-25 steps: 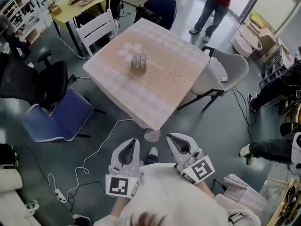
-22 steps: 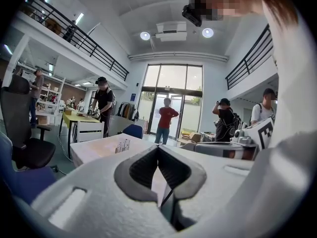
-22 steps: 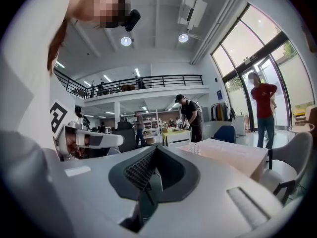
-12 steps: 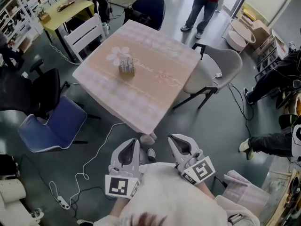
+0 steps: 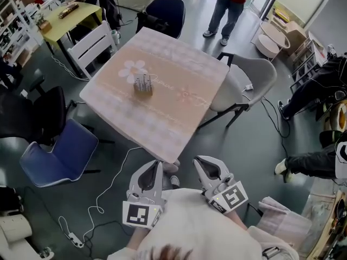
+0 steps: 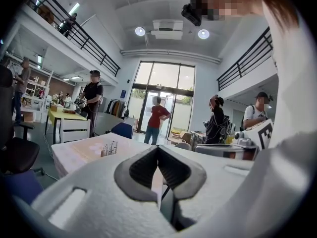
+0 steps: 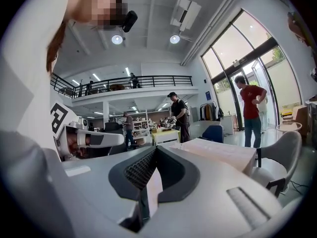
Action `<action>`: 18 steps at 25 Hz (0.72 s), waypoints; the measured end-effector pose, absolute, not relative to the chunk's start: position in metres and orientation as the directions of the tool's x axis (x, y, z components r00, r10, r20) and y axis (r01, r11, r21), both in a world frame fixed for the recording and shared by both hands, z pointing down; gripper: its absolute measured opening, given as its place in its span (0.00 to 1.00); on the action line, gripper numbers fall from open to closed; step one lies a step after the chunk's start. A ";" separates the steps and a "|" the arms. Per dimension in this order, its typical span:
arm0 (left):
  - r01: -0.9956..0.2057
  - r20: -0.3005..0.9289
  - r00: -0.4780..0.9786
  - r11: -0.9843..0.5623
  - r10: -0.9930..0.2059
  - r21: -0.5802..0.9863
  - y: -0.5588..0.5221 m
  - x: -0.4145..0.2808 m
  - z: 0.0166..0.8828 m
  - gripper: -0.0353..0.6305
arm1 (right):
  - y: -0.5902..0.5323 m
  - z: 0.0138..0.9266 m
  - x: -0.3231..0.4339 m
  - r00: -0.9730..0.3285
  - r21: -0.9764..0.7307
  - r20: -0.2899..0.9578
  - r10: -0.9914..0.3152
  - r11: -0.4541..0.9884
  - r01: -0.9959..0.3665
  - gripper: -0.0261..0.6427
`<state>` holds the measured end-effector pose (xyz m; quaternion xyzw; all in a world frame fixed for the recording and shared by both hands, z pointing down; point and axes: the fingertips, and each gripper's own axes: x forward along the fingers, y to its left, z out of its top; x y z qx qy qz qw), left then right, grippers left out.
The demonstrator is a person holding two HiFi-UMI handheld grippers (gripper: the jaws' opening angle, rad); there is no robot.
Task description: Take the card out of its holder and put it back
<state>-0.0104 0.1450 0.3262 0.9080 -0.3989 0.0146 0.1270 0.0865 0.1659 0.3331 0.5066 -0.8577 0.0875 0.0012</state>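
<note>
The card holder, a small upright rack, stands near the middle of a square table with a pink patterned cloth; a single card cannot be made out in it. Both grippers are held low and close to the person's body, well short of the table's near corner. The left gripper is shut and empty. So is the right gripper. In the left gripper view the holder shows far off on the table beyond the closed jaws. The right gripper view shows only the table's edge.
Chairs ring the table: a white one, a grey one, a blue one and a dark blue one. A white cable lies on the floor near the table's corner. A person in red stands beyond it.
The table and holder have shifted left and slightly down in the head view. Both grippers stay shut in the same place by the body.
</note>
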 end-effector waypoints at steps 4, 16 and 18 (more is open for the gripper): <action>-0.721 0.132 0.690 -0.657 -0.712 0.221 0.122 -0.018 0.327 0.05 | 0.144 0.333 0.078 -0.479 -0.145 0.098 -0.872 0.464 -0.874 0.04; -0.688 0.135 0.724 -0.695 -0.676 0.209 0.054 -0.048 0.319 0.05 | 0.082 0.325 0.047 -0.445 -0.123 0.112 -0.888 0.432 -0.893 0.04; -0.684 0.139 0.728 -0.698 -0.672 0.209 0.046 -0.054 0.320 0.05 | 0.075 0.325 0.043 -0.439 -0.122 0.113 -0.892 0.426 -0.897 0.04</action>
